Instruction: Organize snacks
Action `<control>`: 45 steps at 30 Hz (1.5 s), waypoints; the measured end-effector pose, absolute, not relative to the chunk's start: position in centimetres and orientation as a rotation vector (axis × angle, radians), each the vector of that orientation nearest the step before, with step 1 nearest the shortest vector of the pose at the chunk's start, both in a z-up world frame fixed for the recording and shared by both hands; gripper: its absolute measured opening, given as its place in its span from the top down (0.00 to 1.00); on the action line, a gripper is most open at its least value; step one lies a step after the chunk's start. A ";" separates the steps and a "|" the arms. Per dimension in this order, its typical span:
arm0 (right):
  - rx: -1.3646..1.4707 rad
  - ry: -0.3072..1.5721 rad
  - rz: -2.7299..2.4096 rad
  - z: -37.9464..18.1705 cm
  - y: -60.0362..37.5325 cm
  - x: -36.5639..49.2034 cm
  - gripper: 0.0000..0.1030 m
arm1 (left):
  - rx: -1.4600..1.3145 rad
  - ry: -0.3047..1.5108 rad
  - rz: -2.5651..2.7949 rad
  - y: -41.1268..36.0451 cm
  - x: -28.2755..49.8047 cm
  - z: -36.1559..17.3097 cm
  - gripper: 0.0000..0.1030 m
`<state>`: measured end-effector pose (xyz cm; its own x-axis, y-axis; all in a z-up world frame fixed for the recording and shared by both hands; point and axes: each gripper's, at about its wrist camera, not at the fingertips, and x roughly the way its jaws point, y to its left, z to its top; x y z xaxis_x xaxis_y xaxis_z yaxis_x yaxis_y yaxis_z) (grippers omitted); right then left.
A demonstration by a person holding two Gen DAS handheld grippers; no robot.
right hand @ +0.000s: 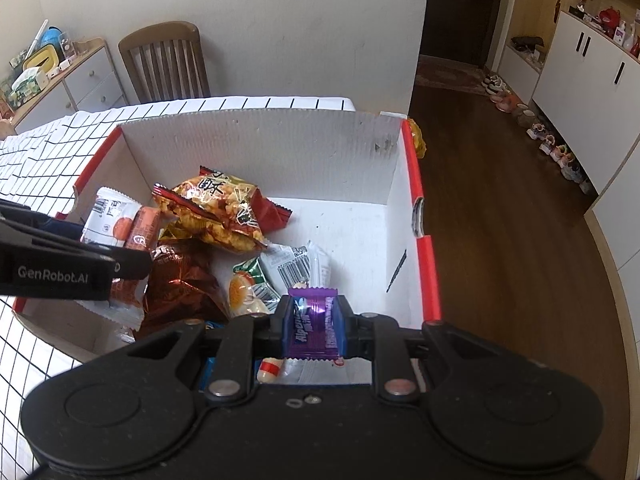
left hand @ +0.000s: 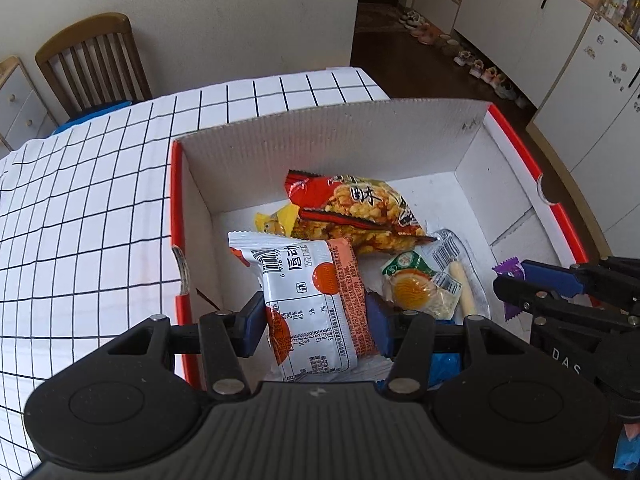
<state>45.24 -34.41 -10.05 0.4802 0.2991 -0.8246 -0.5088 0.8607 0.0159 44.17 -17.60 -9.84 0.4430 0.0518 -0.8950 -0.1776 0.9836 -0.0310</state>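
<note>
Checked cloth covers the table (left hand: 100,184), and on it stands the open cardboard box (left hand: 320,136) with a loose heap of snacks. The left hand-held gripper (left hand: 316,320) is clenched on a white-and-orange packet (left hand: 308,300) over the box's near left side. The right hand-held gripper (right hand: 312,326) pinches a small purple candy (right hand: 314,324) over the near right. Both wrappers look light, soft and slippery, so mid-body holds seem safest.

white-orange packet (left hand: 312,304) upright in jaws | purple candy (right hand: 314,326) gripped | both over box (left hand: 320,128)
</note>
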 end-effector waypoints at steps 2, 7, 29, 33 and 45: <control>-0.246 0.956 0.502 -10.2 -34.4 45.2 0.81 | -0.129 1.116 0.139 -17.7 44.1 -10.3 0.49; -0.248 0.965 0.502 -10.6 -34.1 45.1 0.79 | -0.126 1.134 0.144 -17.9 43.9 -11.2 0.49; -0.198 0.908 0.539 -8.1 -34.6 42.7 0.55 | -0.132 1.039 0.136 -18.0 41.3 -8.5 0.32; -0.176 0.886 0.536 -7.1 -35.0 42.0 0.49 | -0.130 1.010 0.119 -18.1 40.3 -7.4 0.32; -0.115 0.801 0.548 -3.3 -35.7 38.1 0.39 | -0.143 0.897 0.050 -18.2 36.0 -3.5 0.32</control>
<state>38.08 -35.68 -3.33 0.5655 0.4221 -0.7086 -0.5070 0.8556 0.1050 35.96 -18.18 -3.47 0.6239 -0.0163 -0.7814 -0.1031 0.9893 -0.1029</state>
